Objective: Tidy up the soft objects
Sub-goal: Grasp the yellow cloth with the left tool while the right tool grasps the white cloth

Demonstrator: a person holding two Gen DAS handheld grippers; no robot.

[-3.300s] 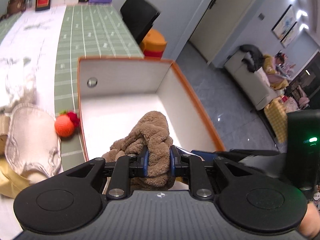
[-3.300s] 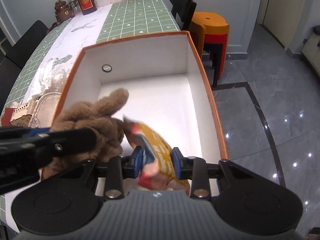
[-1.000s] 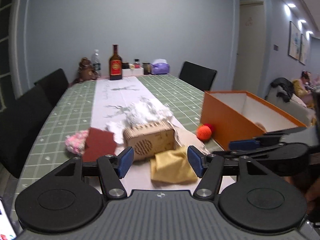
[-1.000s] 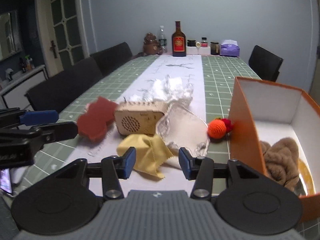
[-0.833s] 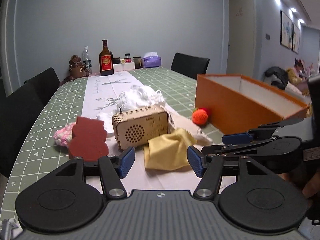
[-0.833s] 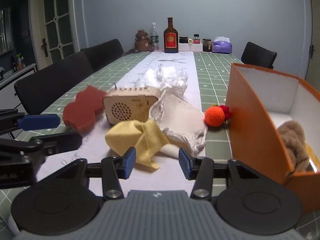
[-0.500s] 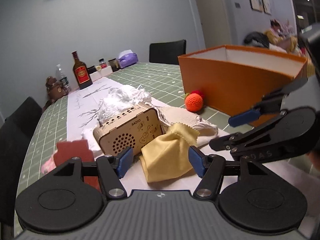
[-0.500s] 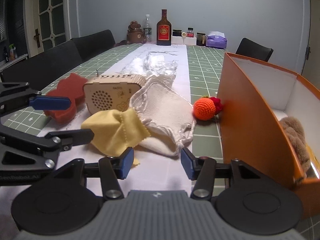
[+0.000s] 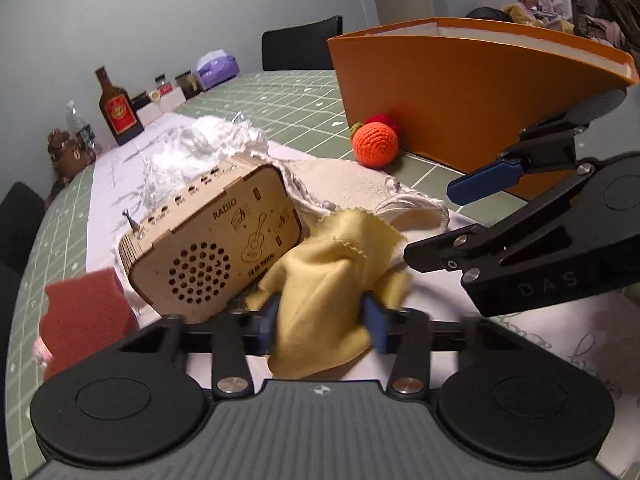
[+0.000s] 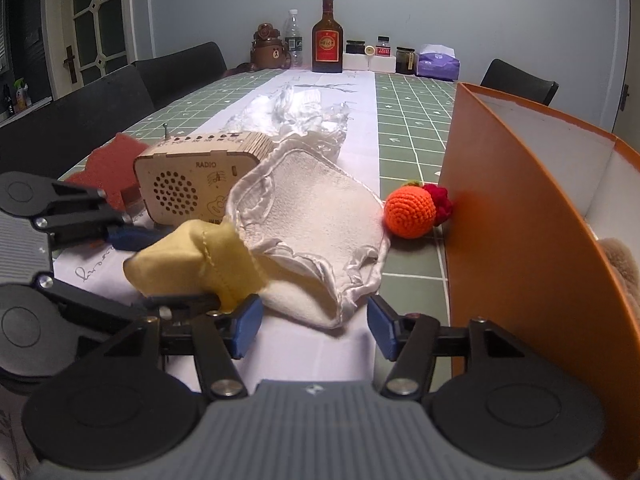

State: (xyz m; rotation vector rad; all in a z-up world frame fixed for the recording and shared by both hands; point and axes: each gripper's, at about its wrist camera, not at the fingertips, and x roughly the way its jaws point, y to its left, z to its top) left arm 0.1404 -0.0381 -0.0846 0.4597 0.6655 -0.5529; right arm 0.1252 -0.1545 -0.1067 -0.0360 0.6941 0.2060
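A yellow cloth (image 9: 320, 280) lies on the table runner in front of a wooden radio (image 9: 208, 240). My left gripper (image 9: 322, 320) is closing on the cloth, which is bunched up between both blue pads. The right wrist view shows that cloth (image 10: 192, 260) as a raised lump in the left gripper (image 10: 176, 268). My right gripper (image 10: 314, 328) is opening, low over the near corner of a white fleecy cloth (image 10: 316, 220); its pads do not touch it. An orange crochet ball (image 10: 410, 210) rests against the orange box (image 10: 512, 216), which holds a brown plush (image 10: 620, 264).
A red sponge (image 9: 84, 312) lies left of the radio. Crumpled clear plastic (image 10: 296, 116) sits behind the white cloth. A bottle (image 10: 327, 40), jars and a tissue pack stand at the table's far end. Black chairs line the left side.
Both grippers dropped toward the table. The left one moved in and narrowed onto the yellow cloth, bunching it. The right one widened and came close over the white cloth.
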